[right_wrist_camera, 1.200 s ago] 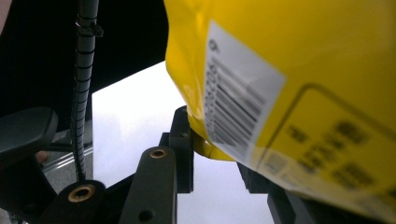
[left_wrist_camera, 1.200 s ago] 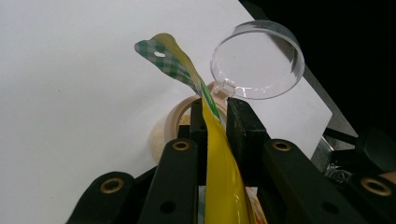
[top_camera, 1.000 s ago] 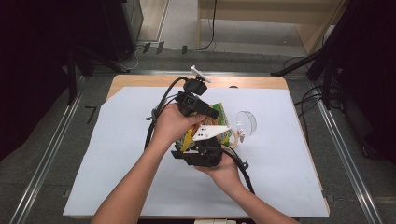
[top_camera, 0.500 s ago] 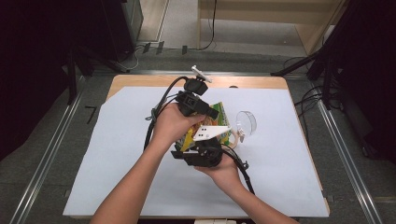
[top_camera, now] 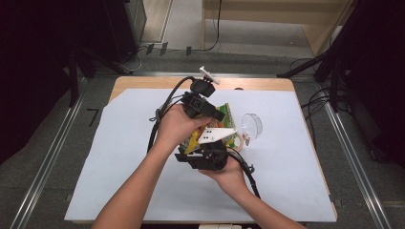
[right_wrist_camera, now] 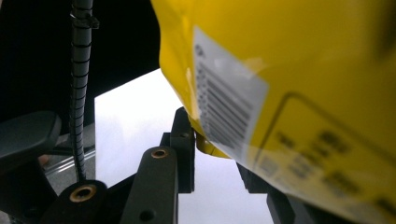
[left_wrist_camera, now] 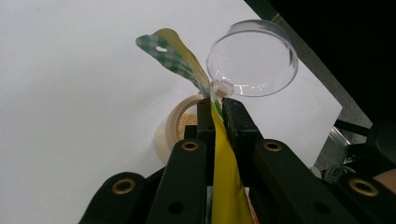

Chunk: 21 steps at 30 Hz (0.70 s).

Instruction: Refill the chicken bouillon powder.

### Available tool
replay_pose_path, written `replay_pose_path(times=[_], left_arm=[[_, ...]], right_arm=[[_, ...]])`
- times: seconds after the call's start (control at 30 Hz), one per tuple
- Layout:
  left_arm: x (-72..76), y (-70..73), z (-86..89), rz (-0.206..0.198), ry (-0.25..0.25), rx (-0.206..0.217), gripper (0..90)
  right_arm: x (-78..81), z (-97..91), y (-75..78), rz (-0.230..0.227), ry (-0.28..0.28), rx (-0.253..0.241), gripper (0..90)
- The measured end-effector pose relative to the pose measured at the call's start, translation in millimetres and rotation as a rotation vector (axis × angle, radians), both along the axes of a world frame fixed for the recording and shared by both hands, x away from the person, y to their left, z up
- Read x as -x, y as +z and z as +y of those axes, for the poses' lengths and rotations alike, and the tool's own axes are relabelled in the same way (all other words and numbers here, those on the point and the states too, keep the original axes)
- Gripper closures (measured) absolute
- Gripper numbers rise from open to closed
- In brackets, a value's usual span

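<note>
A yellow and green snack bag [top_camera: 225, 116] is held up over the table between both grippers. In the left gripper view my left gripper [left_wrist_camera: 218, 105] is shut on the bag's [left_wrist_camera: 224, 177] thin edge, and the checked green top flops beyond the jaws. From above, the left gripper [top_camera: 214, 116] reaches the bag from the far left. My right gripper [top_camera: 210, 145] holds it from the near side. In the right gripper view the bag's [right_wrist_camera: 280, 70] yellow back with its barcode label fills the top, and its lower corner sits pinched in my right gripper [right_wrist_camera: 212, 144].
A clear round lid [top_camera: 251, 125] lies on the white sheet [top_camera: 119, 143] right of the bag, with a small tan round container [left_wrist_camera: 175, 128] beside it. Cables trail from both grippers. The wooden table edge [top_camera: 143, 82] shows at the back.
</note>
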<state>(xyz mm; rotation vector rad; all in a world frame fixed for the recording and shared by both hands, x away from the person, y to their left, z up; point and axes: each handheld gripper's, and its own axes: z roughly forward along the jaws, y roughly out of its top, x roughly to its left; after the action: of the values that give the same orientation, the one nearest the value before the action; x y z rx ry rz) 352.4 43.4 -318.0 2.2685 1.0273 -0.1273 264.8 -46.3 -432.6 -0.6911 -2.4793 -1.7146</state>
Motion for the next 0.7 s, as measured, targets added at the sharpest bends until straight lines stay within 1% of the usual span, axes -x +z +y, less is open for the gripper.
replay_pose_path(times=[0.13,0.27,0.4,0.5,0.63,0.7], left_arm=[[2.3,-1.6,-2.3,-0.001,-0.006,-0.011,86.7],[2.5,-1.6,-1.7,-0.001,-0.002,-0.005,86.6],[2.0,-2.1,-1.6,0.003,-0.004,-0.004,86.5],[3.5,-1.8,-2.5,0.001,-0.001,-0.004,86.5],[7.0,-0.2,-3.5,-0.017,-0.004,-0.01,86.6],[7.6,0.7,-2.7,-0.016,-0.004,-0.011,86.6]], right_arm=[[0.3,0.1,-1.0,0.001,-0.002,0.001,72.4],[-0.6,0.3,-2.9,-0.004,-0.005,0.009,72.6],[-0.3,0.5,-3.7,0.006,-0.006,0.008,72.8],[-0.4,0.8,-3.9,0.001,-0.006,0.01,73.0],[0.4,0.7,-3.8,-0.006,-0.007,0.009,73.3],[0.8,0.8,-3.2,-0.009,-0.004,0.009,73.3]])
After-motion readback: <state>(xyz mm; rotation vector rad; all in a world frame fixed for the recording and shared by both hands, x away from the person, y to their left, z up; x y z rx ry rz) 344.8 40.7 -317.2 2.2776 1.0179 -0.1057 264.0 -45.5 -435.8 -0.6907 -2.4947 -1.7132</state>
